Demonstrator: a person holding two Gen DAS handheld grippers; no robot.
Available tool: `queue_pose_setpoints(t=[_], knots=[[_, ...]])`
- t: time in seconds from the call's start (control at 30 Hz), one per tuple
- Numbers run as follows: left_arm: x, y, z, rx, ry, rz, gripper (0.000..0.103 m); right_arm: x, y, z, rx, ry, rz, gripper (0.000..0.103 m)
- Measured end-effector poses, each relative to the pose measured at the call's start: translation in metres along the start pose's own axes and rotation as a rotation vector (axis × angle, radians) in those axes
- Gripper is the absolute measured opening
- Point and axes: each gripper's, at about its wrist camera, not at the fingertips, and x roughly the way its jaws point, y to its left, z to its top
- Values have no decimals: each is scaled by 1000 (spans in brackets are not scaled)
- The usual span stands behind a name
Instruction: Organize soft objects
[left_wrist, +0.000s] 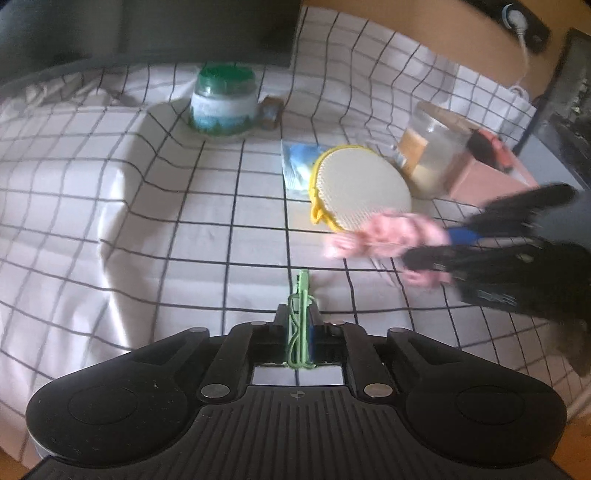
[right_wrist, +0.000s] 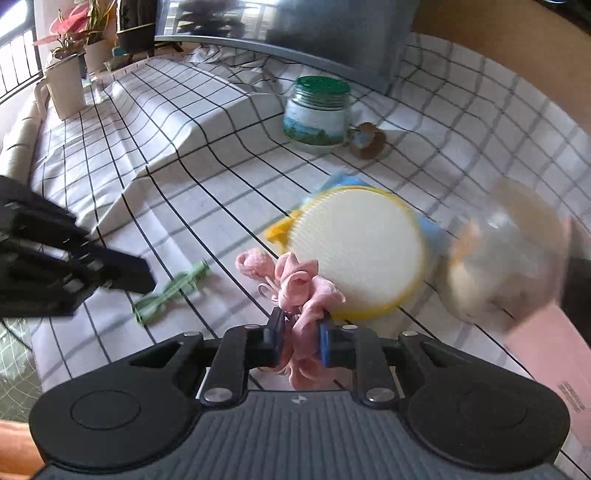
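My left gripper (left_wrist: 300, 325) is shut on a thin green hair clip (left_wrist: 301, 314) that sticks out forward over the checked cloth; the clip also shows in the right wrist view (right_wrist: 170, 291). My right gripper (right_wrist: 301, 336) is shut on a pink fabric scrunchie (right_wrist: 299, 291), held just above the cloth; the scrunchie also shows in the left wrist view (left_wrist: 391, 236). A round yellow-rimmed white sponge pad (left_wrist: 360, 188) leans just behind it, also in the right wrist view (right_wrist: 362, 251), over a blue-white cloth packet (left_wrist: 297, 166).
A green-lidded jar (left_wrist: 223, 99) stands at the back beside a brown tape roll (left_wrist: 271, 112). A clear glass jar (left_wrist: 430, 151) and a pink box (left_wrist: 487, 177) are on the right. Potted plants (right_wrist: 70, 66) stand at the far left.
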Motion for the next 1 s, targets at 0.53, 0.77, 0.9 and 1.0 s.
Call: queue_pose_setpoints(t=[0.53, 0.77, 0.9, 1.0], knots=[[30, -20, 22, 5, 56, 130, 17, -19, -47, -51, 127, 9, -53, 58], [30, -10, 16, -91, -6, 97, 16, -4, -54, -49, 201, 27, 0, 46], [31, -15, 12, -39, -35, 111, 16, -6, -50, -45, 155, 32, -18, 20], [32, -21, 9, 24, -51, 131, 15, -15, -53, -43, 162, 24, -13, 15]])
